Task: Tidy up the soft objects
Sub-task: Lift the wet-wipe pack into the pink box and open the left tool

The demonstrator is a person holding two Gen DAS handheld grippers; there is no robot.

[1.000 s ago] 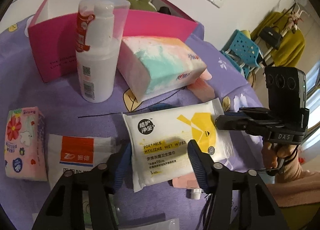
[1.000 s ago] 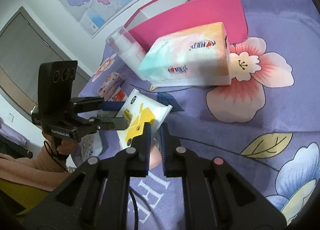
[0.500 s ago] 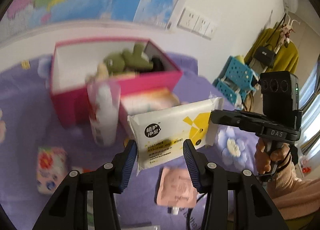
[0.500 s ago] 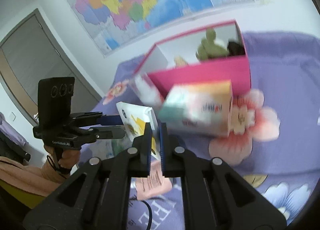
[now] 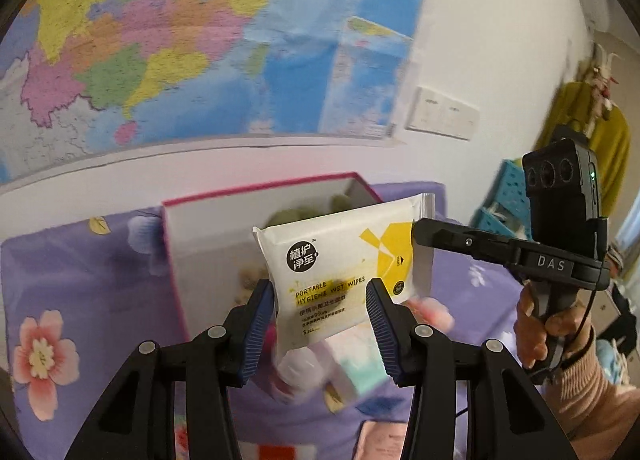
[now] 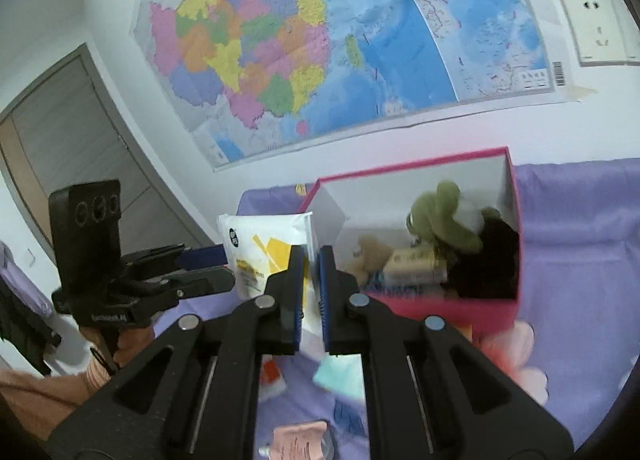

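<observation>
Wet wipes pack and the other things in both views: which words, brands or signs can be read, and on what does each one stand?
"PORTABLE HYGIENE WET WIPES": on the wet wipes pack.
"植护净至": in the black round logo on the same pack.
"99": in the smaller Chinese line below; the rest is too small.
"DAS": on the right gripper, on its body.
Wall map, the left gripper's body label, the packet in the pink box: too blurred.

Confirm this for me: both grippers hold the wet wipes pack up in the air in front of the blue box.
Wrong on the colour: the box is pink, as the right wrist view shows. The rest stands: the left gripper and right gripper both hold the wet wipes pack up in front of it.
</observation>
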